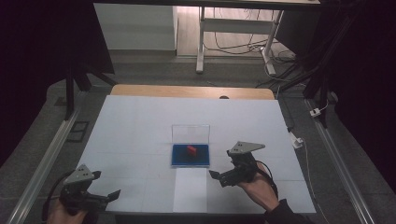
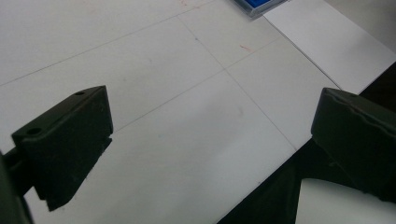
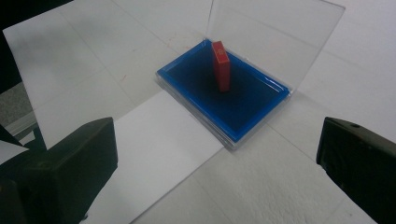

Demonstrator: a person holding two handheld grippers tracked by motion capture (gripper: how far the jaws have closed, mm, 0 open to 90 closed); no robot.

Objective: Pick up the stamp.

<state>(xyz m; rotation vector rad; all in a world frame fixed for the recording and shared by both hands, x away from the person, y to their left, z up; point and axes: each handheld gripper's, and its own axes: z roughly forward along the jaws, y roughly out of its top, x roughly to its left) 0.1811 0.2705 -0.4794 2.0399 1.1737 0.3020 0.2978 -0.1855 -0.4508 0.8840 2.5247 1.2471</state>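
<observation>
A flat blue case [image 1: 180, 159] lies at the middle of the white table, its clear lid [image 1: 190, 132] standing open at the back. A small red block [image 1: 191, 149] stands inside it; the right gripper view shows this red block [image 3: 222, 65] upright on end on the blue case [image 3: 243, 109], in front of the clear lid [image 3: 275, 37]. My right gripper [image 1: 220, 169] hovers open just right of the case, jaws pointing at it. In its own view the right gripper [image 3: 215, 158] holds nothing. My left gripper [image 1: 106, 185] is open and empty at the front left corner. In its own view the left gripper [image 2: 210, 140] is over bare table.
A white paper sheet [image 1: 190, 189] lies in front of the case, reaching the table's front edge; the right gripper view has this sheet [image 3: 154, 140] between the jaws. A corner of the case [image 2: 259, 3] and the sheet [image 2: 327, 42] show far off in the left gripper view. A wooden strip [image 1: 191, 91] edges the table's back.
</observation>
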